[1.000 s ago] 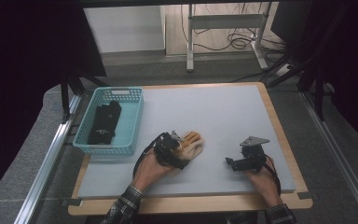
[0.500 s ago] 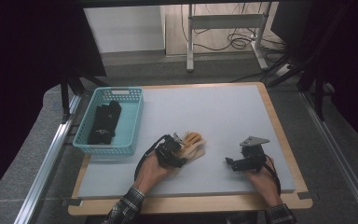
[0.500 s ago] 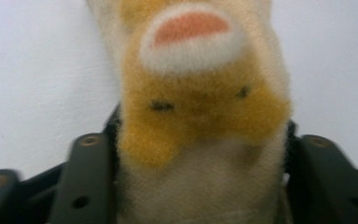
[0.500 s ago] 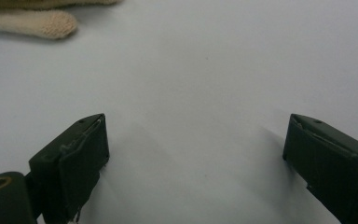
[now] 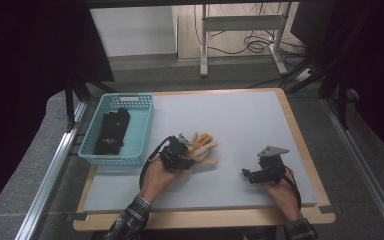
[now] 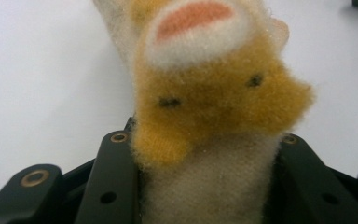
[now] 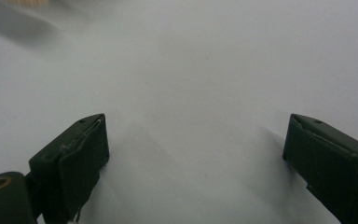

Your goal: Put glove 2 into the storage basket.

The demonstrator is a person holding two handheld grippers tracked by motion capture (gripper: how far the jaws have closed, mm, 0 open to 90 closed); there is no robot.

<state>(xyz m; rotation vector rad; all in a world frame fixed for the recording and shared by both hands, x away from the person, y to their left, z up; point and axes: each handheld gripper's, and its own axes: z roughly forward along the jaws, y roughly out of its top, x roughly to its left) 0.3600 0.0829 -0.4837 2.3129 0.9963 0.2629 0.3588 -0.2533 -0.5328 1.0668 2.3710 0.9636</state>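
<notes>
A fuzzy cream-and-orange glove (image 5: 203,146) lies near the middle of the grey table mat (image 5: 230,115), its fingers pointing right. My left gripper (image 5: 186,153) has just been closing, and its jaws now press on the glove's cuff end, held a little above the mat. In the left gripper view the glove (image 6: 214,93) rises between the two black jaws of that gripper (image 6: 204,140), showing a pink pad ringed in white. My right gripper (image 5: 247,175) rests on the mat at the right with its jaws wide apart. Bare mat lies between the jaws of the right gripper (image 7: 196,135).
A teal plastic basket (image 5: 93,157) stands at the mat's left edge with a black item (image 5: 112,131) lying inside. A wooden border (image 5: 300,130) frames the mat. Metal rails run along both sides of the table, and cables lie on the floor behind it.
The left gripper's jaws went from wide around the glove to shut on it. The hand rose slightly, bunching the glove. The right gripper stayed still.
</notes>
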